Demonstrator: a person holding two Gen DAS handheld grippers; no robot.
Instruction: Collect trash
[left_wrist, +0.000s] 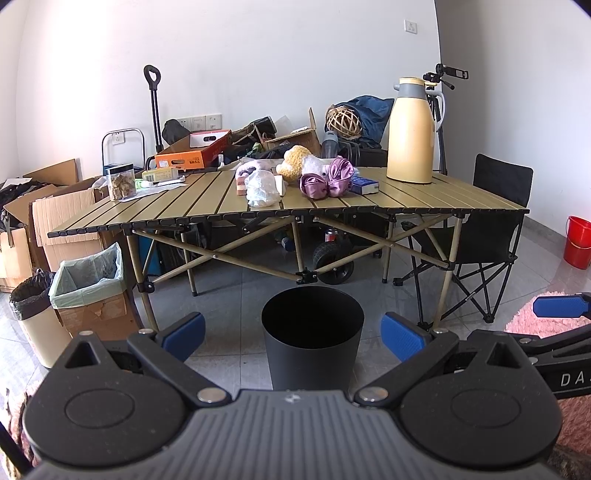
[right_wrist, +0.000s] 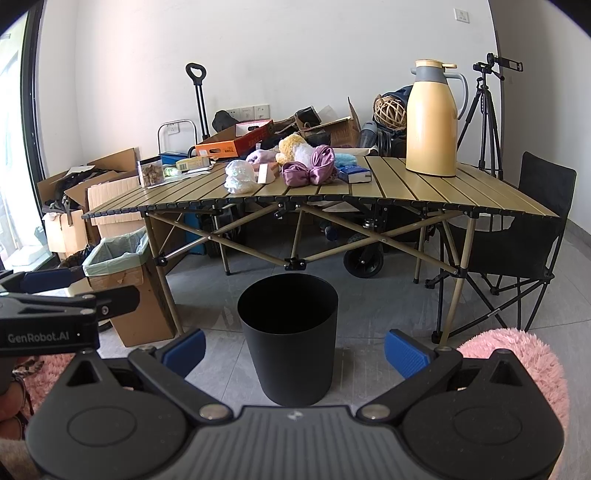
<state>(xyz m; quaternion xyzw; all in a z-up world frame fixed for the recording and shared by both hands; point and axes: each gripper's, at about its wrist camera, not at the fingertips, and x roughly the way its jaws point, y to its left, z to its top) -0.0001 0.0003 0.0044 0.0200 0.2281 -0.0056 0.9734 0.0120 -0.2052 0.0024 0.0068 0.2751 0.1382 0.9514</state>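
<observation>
Both the left hand-held gripper (left_wrist: 293, 334) and the right hand-held gripper (right_wrist: 294, 349) gape apart above a black bin (right_wrist: 288, 338) before a cluttered slatted table (right_wrist: 424, 188).

- A black round plastic bin (right_wrist: 288, 338) stands on the floor at centre frame, before the slatted folding table (right_wrist: 424, 192).
- A crumpled white plastic bag (right_wrist: 239, 177) lies on the table, left of the tall yellow thermos jug (right_wrist: 432, 122).

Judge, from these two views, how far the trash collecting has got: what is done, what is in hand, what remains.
Done: nothing visible; what shows of the inside of the black bin on the floor is dark and looks empty. In hand: nothing; the left tongs and right tongs are both open and empty, short of the table. Left: the crumpled white plastic bag on it looks like trash to pick up.
</observation>
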